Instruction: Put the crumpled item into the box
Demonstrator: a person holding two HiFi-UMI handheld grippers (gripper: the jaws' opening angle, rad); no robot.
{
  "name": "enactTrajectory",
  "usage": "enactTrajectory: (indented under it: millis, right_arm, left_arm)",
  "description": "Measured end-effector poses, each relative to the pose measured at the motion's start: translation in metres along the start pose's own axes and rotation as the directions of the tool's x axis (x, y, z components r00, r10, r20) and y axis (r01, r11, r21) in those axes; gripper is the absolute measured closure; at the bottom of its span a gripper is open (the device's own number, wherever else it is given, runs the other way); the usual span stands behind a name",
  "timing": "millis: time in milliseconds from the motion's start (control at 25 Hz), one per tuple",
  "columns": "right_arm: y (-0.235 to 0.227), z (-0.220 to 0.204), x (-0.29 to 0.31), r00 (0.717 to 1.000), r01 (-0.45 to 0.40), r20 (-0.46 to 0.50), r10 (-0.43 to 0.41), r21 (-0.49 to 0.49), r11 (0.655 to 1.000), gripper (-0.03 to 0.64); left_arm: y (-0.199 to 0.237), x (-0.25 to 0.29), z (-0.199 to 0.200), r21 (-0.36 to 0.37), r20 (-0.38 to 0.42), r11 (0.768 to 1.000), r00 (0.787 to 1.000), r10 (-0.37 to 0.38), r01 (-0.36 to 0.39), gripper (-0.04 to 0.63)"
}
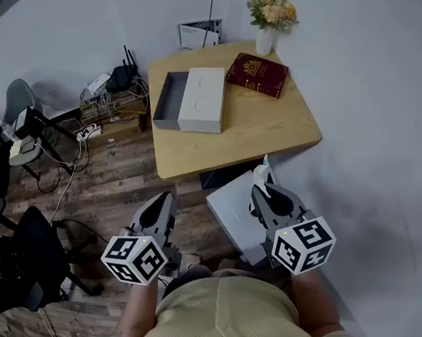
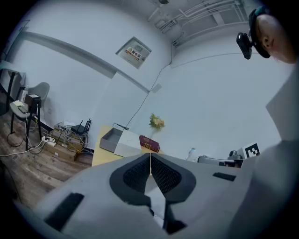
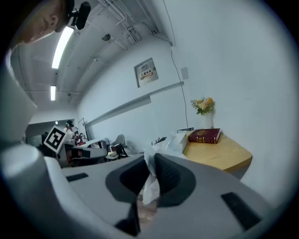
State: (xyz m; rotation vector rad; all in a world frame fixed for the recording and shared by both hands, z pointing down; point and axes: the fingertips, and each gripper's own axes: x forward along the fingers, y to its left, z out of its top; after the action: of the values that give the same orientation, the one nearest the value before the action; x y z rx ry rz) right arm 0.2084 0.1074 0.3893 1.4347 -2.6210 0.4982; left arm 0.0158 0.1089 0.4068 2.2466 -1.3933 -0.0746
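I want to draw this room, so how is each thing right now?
Box, open.
Lid, off, beside the box.
Book, closed, lying flat.
Vase, upright, holding flowers.
Left gripper, shut, empty.
Right gripper, shut on crumpled paper.

A light wooden table (image 1: 262, 128) stands against the wall on a wood-plank floor (image 1: 116, 182). At its far corner lies a dark red book (image 1: 257, 74), just beside a white vase of flowers (image 1: 268, 25). Left of the table, a black router (image 1: 121, 76) sits above a tangle of cables (image 1: 99, 111). A grey chair (image 1: 20, 96) stands further left, and a black office chair (image 1: 30, 256) nearer. A white unit (image 1: 229, 205), perhaps a cabinet, stands beside the table's near edge.
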Motion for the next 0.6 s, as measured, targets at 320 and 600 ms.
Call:
enactTrajectory:
  millis: [320,600]
  right_arm:
    - [-0.001,0.0,-0.003,1.0,0.002,0.005,-0.003,0.023,1.0,0.569]
    - [-0.004,-0.006,-0.001,1.0,-0.012,0.007,0.011,0.09,0.996,0.569]
  left_arm:
    - [-0.004,-0.001,0.0,0.005,0.001,1.0,1.0,-0.003,0.003,0.569]
    - [-0.005,-0.003,-0.008,0.007,-0.016,1.0,1.0,-0.001,0.001,0.569]
